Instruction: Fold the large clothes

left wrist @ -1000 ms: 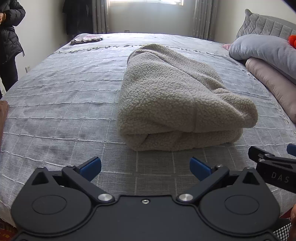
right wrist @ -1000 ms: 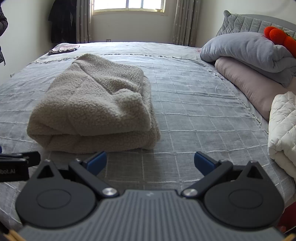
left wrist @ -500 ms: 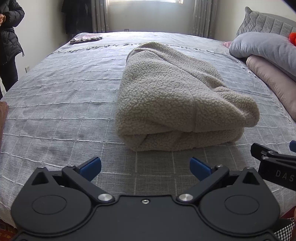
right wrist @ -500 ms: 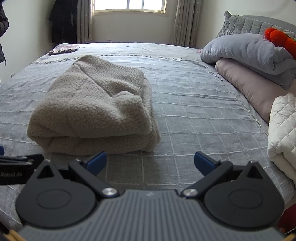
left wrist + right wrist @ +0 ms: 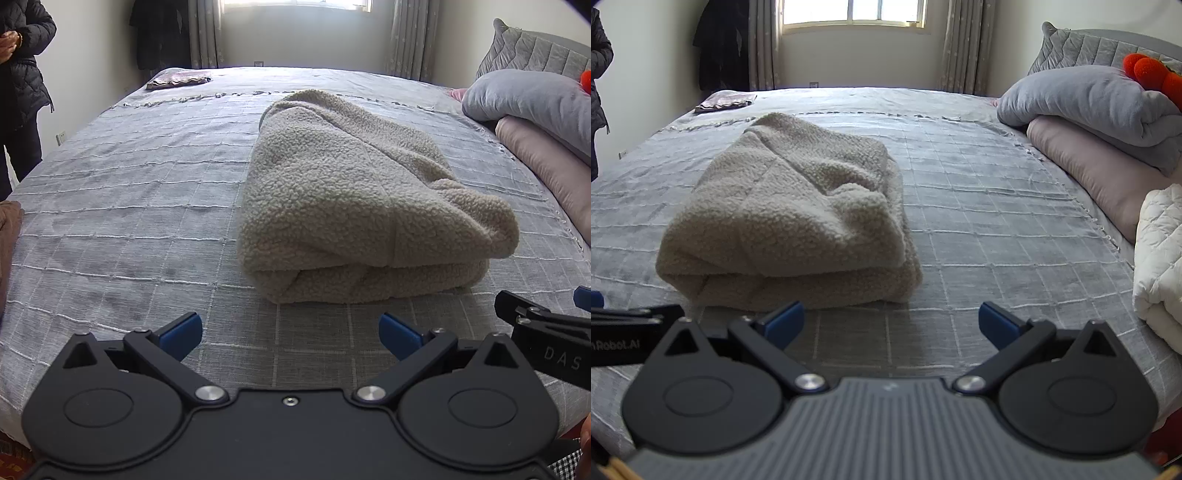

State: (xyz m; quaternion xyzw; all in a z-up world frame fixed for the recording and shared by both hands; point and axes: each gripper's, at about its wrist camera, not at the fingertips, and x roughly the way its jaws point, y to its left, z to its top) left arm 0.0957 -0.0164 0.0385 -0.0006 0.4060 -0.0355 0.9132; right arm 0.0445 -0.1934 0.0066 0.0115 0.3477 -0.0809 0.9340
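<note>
1. Change. Over the last second both cameras have drawn slightly back and up from the fleece. The fleece itself has not moved. It lies as a compact, doubled-over bundle, with the fold layers visible along its near edge.

2. Gripper state. The left hand-held gripper has its jaws spread wide and holds nothing. The right hand-held gripper is likewise spread wide and empty. Both hover over the near edge of the bed, just short of the fleece and not touching it. Each gripper shows at the margin of the other's view.

3. Meaning for the task. Judged from the closed bundle and the released, retreating grippers, the fold of this garment appears complete or nearly so. The top layer bulges at its right near corner, so a final tidy may be wanted.

4. Location. The fleece rests near the middle of the bed, closer to the near edge than to the far edge.

5. Surface. The bed carries a grey checked cover, lying flat with light creases.

6. Room.
- Pillows are stacked at the right edge.
- A white quilt lies at the right near corner.
- A small folded cloth lies at the far left corner.
- A window with curtains stands beyond the far edge.
- A person in a dark jacket stands at the left.
</note>
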